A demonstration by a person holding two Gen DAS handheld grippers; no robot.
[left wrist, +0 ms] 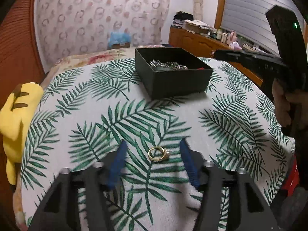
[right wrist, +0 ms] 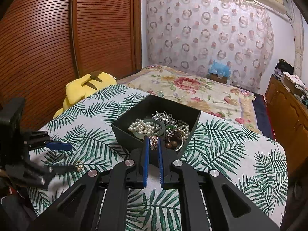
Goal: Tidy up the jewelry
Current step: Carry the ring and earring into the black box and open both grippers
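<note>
A gold ring with a pearl [left wrist: 158,154] lies on the palm-leaf cloth between the spread blue fingers of my left gripper [left wrist: 154,148], which is open around it without touching. The ring also shows in the right wrist view [right wrist: 79,165]. A black box [left wrist: 192,76] holds a heap of jewelry: pearls [right wrist: 143,127], silver chains, beads. My right gripper [right wrist: 153,141] hovers over the box's near corner, its fingers narrowly closed on a small pearl-and-gold piece [right wrist: 153,141].
The palm-leaf cloth [left wrist: 221,125] covers a table beside a floral bed [right wrist: 192,90]. A yellow plush toy [left wrist: 17,111] lies at the left edge. A wooden dresser [left wrist: 202,42] with clutter stands to the right. A wooden wardrobe [right wrist: 48,38] is behind.
</note>
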